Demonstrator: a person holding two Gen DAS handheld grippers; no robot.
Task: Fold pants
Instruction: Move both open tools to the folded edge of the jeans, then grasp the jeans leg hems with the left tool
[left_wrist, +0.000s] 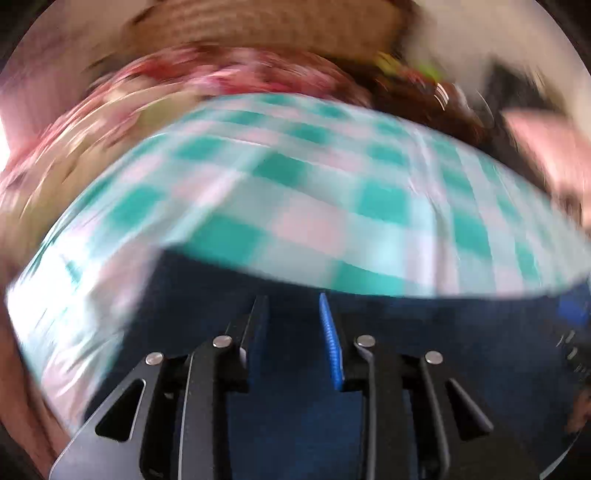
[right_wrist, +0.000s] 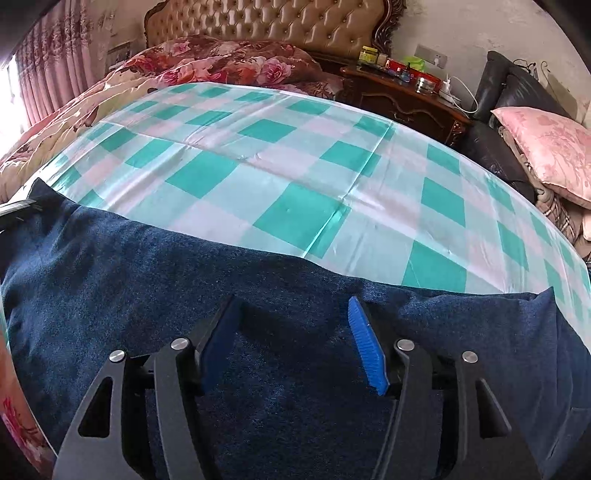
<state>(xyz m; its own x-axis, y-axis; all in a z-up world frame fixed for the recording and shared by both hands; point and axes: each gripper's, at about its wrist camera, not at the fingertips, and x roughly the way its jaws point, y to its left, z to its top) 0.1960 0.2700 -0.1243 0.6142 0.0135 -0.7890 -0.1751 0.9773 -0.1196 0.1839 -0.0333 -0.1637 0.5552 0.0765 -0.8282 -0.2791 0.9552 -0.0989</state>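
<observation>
Dark navy pants (right_wrist: 147, 266) lie flat along the near edge of a bed covered by a green, pink and white checked sheet (right_wrist: 295, 162). My right gripper (right_wrist: 291, 310) is open just above the pants, with its blue pads (right_wrist: 365, 350) apart and nothing between them. The left wrist view is badly motion-blurred. There my left gripper (left_wrist: 291, 306) is open over the same navy pants (left_wrist: 295, 406), with a blue pad (left_wrist: 330, 343) showing on the right finger. The left gripper's edge (right_wrist: 14, 208) shows at the far left of the right wrist view.
A tufted headboard (right_wrist: 266, 22) and a floral quilt (right_wrist: 207, 62) are at the far end of the bed. A dark wooden nightstand (right_wrist: 402, 96) with bottles stands at the right. A pink pillow (right_wrist: 550, 147) lies on a black leather seat (right_wrist: 517, 92).
</observation>
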